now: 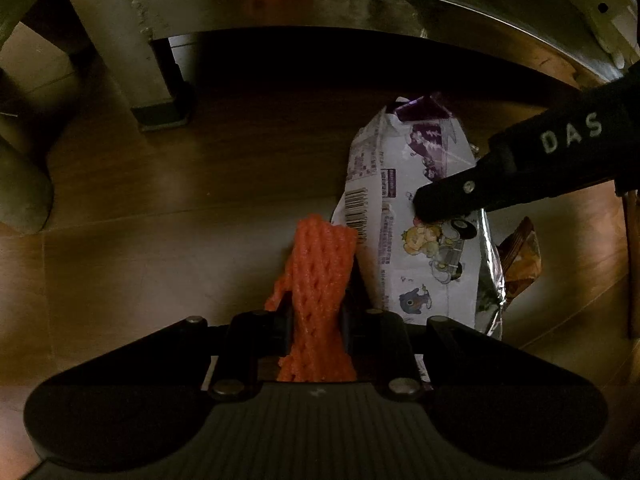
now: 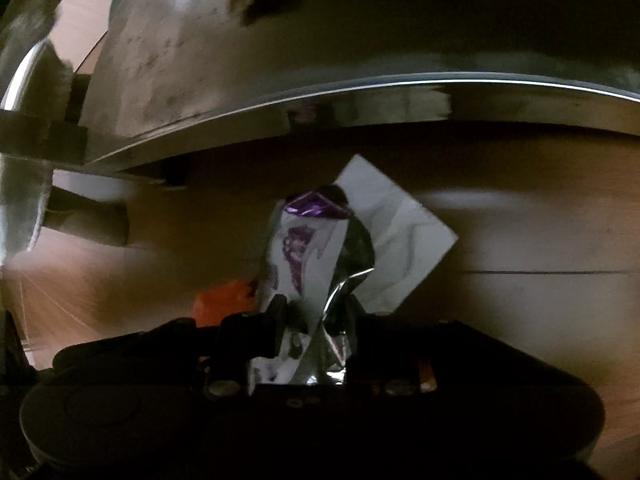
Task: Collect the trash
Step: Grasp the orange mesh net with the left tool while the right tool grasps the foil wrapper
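Task looks partway through, judging by what's held: two bits of trash are already picked up, one per hand, but neither is binned yet & no bin shows in either view.

Left hand-held gripper is clamped on the orange foam net, bottom centre of the left wrist view; the net sits right between the fingers and sticks up past the tips, w/ a bit bunched below them.

Right hand-held gripper is closed on the snack bag, white w/ purple print and a silver inside; in the right wrist view the bag is pinched low centre and stands up toward mid frame. Same bag shows in the left wrist view at centre right, just beside the net, w/ a black finger of the right gripper pressed on its printed face.

Left to do, as far as I can tell: a white paper sheet lies flat on the wood floor behind the bag, right of centre, not held. A brownish wrapper peeks out at the right edge behind the bag; can't tell if it's on the floor or caught up w/ the bag. Metal furniture frame spans the top of both views, so all this is low down, under it. Both held items still need dropping off
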